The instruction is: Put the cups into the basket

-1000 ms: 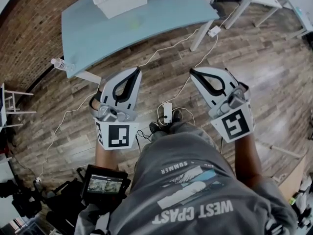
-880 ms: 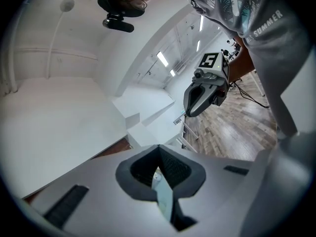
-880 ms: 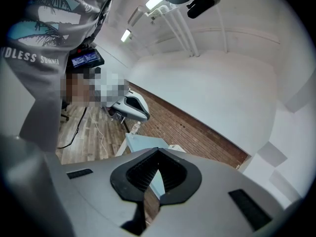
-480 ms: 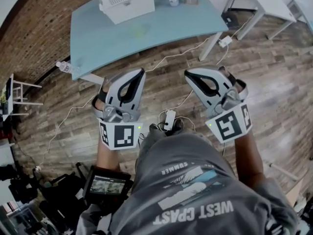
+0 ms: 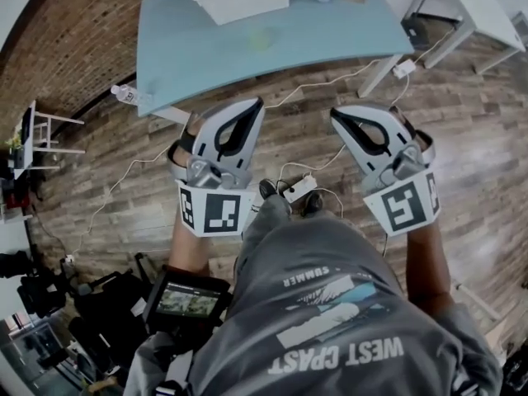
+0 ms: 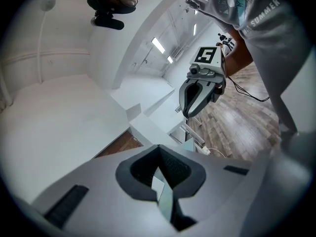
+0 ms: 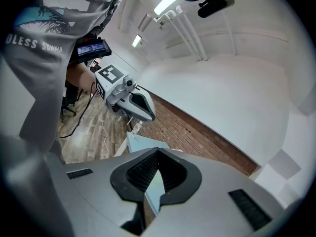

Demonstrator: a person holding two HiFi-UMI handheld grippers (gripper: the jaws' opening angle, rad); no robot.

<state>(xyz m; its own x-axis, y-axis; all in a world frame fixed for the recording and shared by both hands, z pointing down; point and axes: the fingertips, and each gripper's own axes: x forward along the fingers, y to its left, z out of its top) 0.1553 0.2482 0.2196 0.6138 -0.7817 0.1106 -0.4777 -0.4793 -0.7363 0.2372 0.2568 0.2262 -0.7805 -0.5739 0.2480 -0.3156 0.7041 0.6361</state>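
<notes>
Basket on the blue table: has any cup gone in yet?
Nothing looks done: the white basket on the blue table shows no cup, though its inside is hidden. Nothing in hand: left gripper and right gripper are shut, empty, over the floor. Everything seems left.

The person holds the left white-and-grey two-jaw tool (image 5: 250,106) and the right white-and-grey two-jaw tool (image 5: 340,115) side by side, well apart, with the tips pointing forward and angled slightly toward each other. On each tool the jaws meet tip to tip with nothing between them. Both forearms (image 5: 188,250) are bare.
</notes>
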